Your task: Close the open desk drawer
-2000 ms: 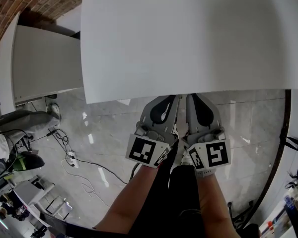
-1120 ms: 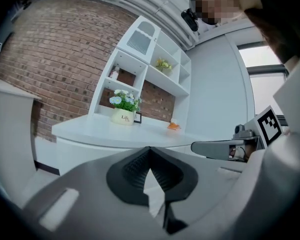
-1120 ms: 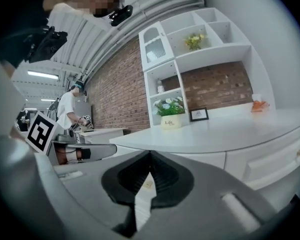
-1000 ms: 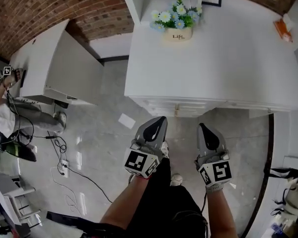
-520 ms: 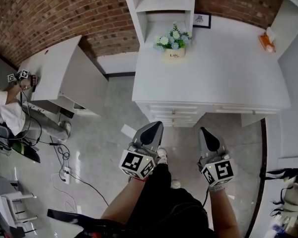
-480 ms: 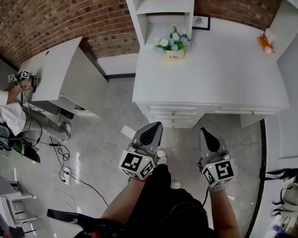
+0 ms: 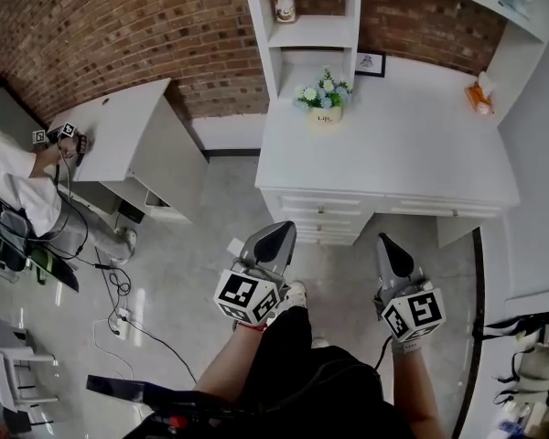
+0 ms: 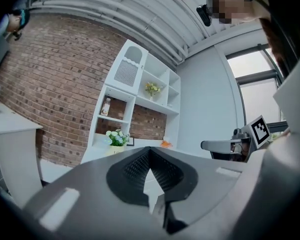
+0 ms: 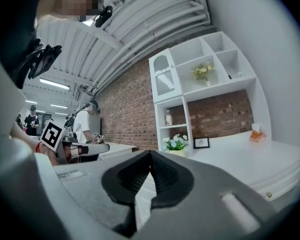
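The white desk (image 7: 412, 154) stands ahead in the head view, with its stack of drawers (image 7: 318, 218) on the front left side. From here the drawer fronts look nearly flush, and I cannot tell which one stands out. My left gripper (image 7: 282, 229) hangs over the floor just short of the drawers, shut and holding nothing. My right gripper (image 7: 385, 240) is level with it, below the desk's knee gap, also shut and holding nothing. In the left gripper view the left gripper (image 8: 150, 149) has its jaws meeting at the tip; the right gripper (image 9: 150, 153) shows the same in its own view.
A flower pot (image 7: 325, 99), a small picture frame (image 7: 370, 62) and an orange item (image 7: 479, 97) sit on the desk below a shelf unit (image 7: 311, 16). A second white desk (image 7: 123, 140), a person in white (image 7: 14, 190) and floor cables (image 7: 119, 286) are at the left.
The grippers have drawn back from under the desk edge and spread apart. The view has pulled away, so the whole desk and its drawers now show.
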`<state>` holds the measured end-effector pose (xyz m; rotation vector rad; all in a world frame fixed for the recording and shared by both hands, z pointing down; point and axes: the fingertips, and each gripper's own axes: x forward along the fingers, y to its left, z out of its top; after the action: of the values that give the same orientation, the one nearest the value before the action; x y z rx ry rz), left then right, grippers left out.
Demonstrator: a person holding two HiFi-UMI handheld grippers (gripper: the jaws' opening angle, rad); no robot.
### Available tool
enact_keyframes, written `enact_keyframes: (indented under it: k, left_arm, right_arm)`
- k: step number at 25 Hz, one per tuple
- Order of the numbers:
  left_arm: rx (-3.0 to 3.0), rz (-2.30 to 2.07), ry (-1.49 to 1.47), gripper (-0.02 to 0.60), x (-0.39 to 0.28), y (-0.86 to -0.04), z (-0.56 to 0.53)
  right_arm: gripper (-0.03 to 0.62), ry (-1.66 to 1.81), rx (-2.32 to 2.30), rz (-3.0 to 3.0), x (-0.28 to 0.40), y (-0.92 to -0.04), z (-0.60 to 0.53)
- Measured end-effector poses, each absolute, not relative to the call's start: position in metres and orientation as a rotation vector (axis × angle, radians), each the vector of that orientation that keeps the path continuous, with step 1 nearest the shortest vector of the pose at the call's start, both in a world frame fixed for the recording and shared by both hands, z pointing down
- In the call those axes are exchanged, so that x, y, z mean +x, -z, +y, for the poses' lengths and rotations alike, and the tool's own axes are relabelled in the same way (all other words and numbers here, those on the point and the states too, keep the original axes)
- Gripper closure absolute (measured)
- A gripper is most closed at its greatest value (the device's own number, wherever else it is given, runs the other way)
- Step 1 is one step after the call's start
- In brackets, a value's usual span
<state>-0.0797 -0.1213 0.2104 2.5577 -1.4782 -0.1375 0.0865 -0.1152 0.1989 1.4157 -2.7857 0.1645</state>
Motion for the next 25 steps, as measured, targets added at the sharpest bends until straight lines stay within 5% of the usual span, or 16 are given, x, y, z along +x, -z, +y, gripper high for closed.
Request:
enact_keyframes:
  k: [25]
  left_arm:
    - [2.515, -1.615, 0.206, 0.580, -0.105, -0.149, -0.032]
  right_arm:
    - [0.592, -0.111, 1.396, -2.894, 0.098, -0.132, -0.030]
